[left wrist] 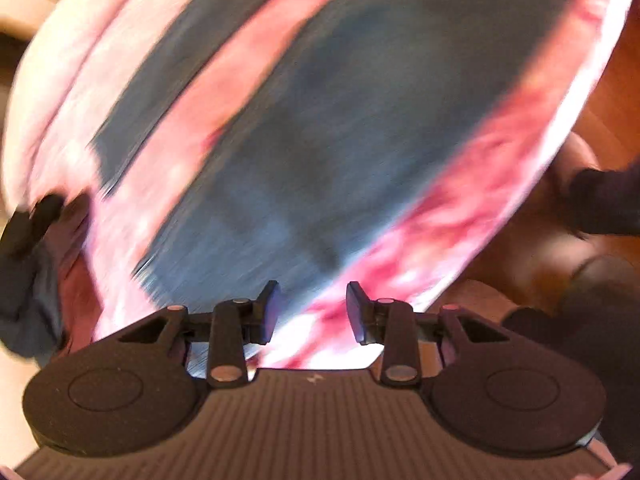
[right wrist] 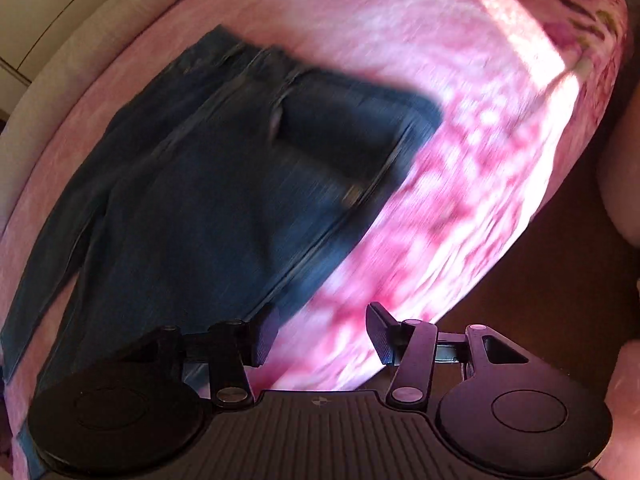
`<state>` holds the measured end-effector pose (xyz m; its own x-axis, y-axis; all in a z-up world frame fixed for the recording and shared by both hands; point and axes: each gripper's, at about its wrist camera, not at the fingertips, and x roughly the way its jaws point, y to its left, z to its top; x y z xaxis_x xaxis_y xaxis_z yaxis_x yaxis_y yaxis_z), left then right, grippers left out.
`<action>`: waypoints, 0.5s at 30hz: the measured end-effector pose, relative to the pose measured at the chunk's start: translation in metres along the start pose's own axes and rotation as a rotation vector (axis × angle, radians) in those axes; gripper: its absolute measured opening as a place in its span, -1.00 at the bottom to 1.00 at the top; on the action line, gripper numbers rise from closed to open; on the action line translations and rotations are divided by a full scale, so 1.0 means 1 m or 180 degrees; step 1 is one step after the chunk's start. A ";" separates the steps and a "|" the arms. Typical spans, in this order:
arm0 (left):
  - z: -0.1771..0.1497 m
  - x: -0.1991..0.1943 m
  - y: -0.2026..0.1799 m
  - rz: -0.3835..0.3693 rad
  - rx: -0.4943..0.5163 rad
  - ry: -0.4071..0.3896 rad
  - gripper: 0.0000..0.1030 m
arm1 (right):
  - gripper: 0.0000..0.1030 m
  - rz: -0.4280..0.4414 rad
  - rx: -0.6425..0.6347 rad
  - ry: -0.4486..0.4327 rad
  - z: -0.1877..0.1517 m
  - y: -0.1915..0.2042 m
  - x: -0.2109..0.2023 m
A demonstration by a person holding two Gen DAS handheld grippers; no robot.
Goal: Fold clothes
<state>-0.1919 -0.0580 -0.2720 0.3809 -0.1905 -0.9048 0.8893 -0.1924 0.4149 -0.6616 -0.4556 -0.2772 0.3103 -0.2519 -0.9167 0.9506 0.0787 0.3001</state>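
Note:
A pair of dark blue jeans (right wrist: 224,184) lies spread flat on a pink flowered bedspread (right wrist: 460,184), waist toward the upper right and legs running to the lower left. The left wrist view is motion-blurred and shows the jeans (left wrist: 340,140) as two blue bands on the bedspread (left wrist: 460,216). My left gripper (left wrist: 312,312) is open and empty above the near edge of the bed. My right gripper (right wrist: 324,334) is open and empty, just off the jeans' near side seam.
The bed's near edge drops to a brown floor (right wrist: 540,280) on the right. A dark garment (left wrist: 24,280) hangs at the left of the left wrist view. A cream padded headboard or wall (right wrist: 80,28) runs behind the bed.

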 end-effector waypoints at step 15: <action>-0.093 0.001 0.113 -0.0329 -0.0837 -0.0127 -0.45 | 0.04 0.0085 -0.0429 -0.0149 -0.112 0.166 -0.063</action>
<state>-0.0679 0.0093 -0.2351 0.2792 -0.2216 -0.9343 0.9600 0.0424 0.2768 -0.5225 -0.3190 -0.1992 0.3381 -0.2924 -0.8945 0.9348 0.2139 0.2834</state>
